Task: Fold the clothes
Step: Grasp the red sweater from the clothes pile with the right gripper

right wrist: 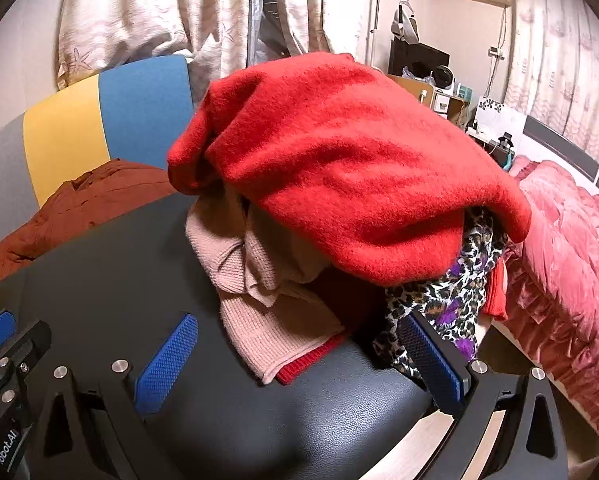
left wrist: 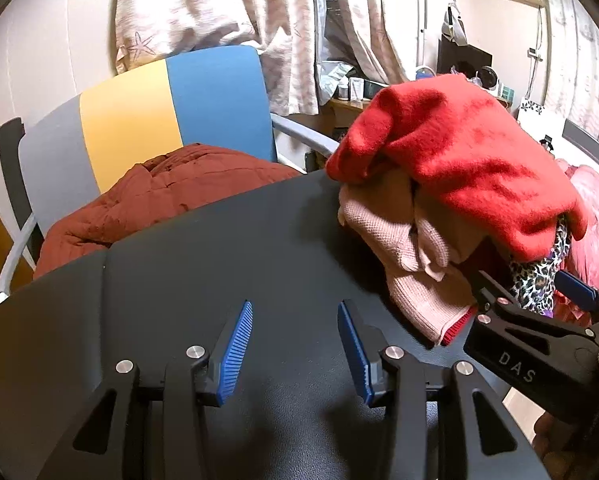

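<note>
A heap of clothes is seen on the right part of the dark tabletop, unfolded and bunched. Three garments can be counted for certain: one red fleecy sweater draped over the top, one pink knit piece with a red ribbed hem beneath it, and one leopard-print garment at the right edge of the pile; whether more lie underneath cannot be told. All are judged soft, light and limp, so sagging and sliding are to be expected once lifted. The sweater is judged best taken at a hem or shoulder edge, pinched through a single layer, since the fuzzy bulk would bunch otherwise. The left tool is held low over bare tabletop, its blue pads apart and holding nothing. The right tool is spread wide in front of the pile, with nothing clamped, its right pad seen against the leopard print.
</note>
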The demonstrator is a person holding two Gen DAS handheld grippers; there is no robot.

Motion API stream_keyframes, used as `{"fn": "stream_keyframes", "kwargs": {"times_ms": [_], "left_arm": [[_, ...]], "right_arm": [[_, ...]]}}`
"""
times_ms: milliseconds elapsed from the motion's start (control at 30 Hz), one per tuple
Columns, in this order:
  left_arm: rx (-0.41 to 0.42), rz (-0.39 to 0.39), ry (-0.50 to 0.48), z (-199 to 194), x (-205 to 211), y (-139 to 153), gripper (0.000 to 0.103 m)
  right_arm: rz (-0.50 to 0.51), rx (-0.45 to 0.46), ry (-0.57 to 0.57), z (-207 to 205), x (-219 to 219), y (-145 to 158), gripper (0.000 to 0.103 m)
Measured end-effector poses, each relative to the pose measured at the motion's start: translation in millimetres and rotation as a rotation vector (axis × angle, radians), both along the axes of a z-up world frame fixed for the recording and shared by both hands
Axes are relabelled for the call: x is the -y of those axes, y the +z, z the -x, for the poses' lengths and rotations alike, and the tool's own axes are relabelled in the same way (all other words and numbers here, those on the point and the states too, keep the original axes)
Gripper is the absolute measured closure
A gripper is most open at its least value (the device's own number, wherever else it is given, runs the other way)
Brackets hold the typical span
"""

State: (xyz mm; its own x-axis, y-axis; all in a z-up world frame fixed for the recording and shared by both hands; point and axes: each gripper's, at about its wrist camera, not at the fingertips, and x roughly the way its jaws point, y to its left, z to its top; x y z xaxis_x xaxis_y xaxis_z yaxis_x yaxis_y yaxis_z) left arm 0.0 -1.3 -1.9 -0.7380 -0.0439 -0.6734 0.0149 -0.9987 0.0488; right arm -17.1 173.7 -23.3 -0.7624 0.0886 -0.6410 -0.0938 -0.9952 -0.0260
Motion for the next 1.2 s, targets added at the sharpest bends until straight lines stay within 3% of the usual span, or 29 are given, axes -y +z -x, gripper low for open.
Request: {"fn": "stream_keyframes", "kwargs": {"times_ms": [333, 467, 600, 767, 967, 1133, 1200], "left_arm": [[0.048, -0.028, 0.019, 0.2, 16.7, -23.6, 0.057], [0.071, -0.039, 0.026, -1.2, 24.8, -35.9, 0.057], [0.103, -0.045, 0.027, -9.1, 39.7, -59.1, 0.057], [0.170, -0.043, 0.041, -19.4, 62.2, -97.7, 0.057], [0.194, -0.063, 0.078, -27.6, 84.7, -115.8, 0.057], [0.215, -0.079, 0.108, -34.4, 103.4, -131.0, 0.054], [0.223, -0.086, 0.120, -37.1, 110.9, -137.0, 0.045]], "right_arm": [[0.055, 0.040, 0.006, 5.7, -11.2, -8.5, 0.000], [0.132, 0.028, 0.038, 5.1, -20.4, -12.9, 0.000], [0.350, -0.032, 0.077, 2.5, -53.8, -17.6, 0.000], [0.584, -0.146, 0.012, -0.3, -119.4, -17.4, 0.000], [0.795, -0.284, -0.114, 13.5, -193.3, -13.1, 0.000], [0.897, -0.325, -0.120, 41.5, -210.9, -10.1, 0.000], [0.932, -0.341, -0.103, 52.0, -212.0, -6.3, 0.000]]}}
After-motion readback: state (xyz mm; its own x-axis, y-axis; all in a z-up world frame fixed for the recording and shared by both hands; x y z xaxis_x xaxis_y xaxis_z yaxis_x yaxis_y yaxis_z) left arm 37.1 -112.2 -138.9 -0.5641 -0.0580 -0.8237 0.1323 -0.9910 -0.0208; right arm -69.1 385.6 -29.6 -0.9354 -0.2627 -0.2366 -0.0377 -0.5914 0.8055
